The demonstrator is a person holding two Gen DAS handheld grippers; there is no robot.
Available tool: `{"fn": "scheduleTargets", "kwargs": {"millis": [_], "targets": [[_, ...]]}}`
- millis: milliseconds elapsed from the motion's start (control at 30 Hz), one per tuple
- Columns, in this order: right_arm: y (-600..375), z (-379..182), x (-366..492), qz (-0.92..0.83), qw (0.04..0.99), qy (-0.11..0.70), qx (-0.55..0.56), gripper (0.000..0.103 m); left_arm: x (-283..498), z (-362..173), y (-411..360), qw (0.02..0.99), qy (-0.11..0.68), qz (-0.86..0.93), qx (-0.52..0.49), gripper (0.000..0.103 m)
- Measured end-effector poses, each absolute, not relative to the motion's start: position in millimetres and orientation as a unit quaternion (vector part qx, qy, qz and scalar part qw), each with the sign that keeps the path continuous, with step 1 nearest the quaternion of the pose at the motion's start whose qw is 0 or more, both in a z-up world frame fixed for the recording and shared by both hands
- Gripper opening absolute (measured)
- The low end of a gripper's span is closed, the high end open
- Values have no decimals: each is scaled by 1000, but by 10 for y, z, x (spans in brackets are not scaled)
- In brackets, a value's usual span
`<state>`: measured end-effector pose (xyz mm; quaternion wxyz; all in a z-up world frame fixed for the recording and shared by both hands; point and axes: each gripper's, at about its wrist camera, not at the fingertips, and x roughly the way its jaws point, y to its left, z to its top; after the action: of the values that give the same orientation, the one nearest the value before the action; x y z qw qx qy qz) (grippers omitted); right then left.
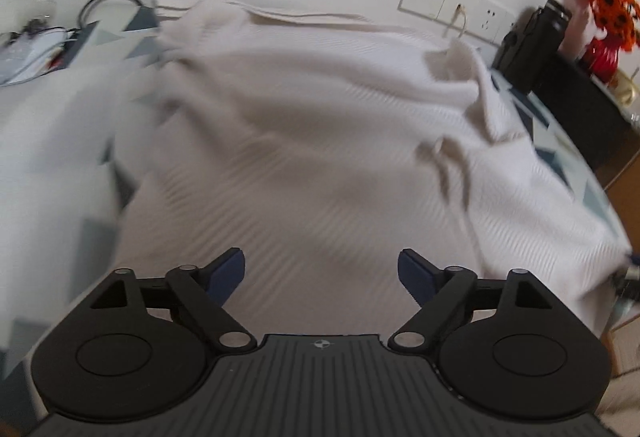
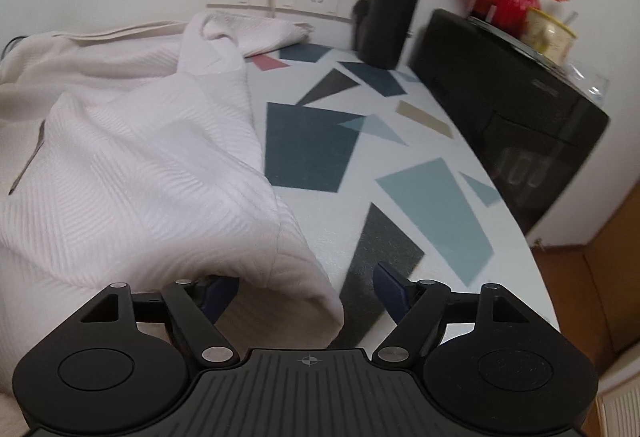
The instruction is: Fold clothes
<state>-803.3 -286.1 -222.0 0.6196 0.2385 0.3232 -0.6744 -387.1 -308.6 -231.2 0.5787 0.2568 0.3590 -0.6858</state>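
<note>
I see a cream-white ribbed knit garment (image 1: 304,141) spread across the table, rumpled, with soft creases running through its middle. One sleeve (image 2: 224,49) trails toward the wall sockets and folds back on itself. The near edge (image 2: 296,277) is doubled over into a rounded fold, lying on the patterned tabletop.

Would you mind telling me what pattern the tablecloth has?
The tablecloth is white with scattered blue, grey, tan and red geometric shapes, clearest in the right wrist view.
</note>
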Motion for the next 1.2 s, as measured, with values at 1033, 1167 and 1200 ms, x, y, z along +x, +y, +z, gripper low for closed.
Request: {"fn": "scheduleTargets", "kwargs": {"millis": [1033, 1167, 1200], "targets": [[-2395, -1655, -7965, -694, 597, 370, 158, 86, -3857, -2045, -2323, 603, 316, -706, 194, 102], [-2502, -1706, -8118, -689, 603, 371, 154, 87, -4199, -2062, -2372, 553, 364, -729, 173, 102], [-2524, -1745, -8163, -684, 608, 370, 158, 87, -4283, -2068, -2389, 540, 383, -731, 166, 102]]}}
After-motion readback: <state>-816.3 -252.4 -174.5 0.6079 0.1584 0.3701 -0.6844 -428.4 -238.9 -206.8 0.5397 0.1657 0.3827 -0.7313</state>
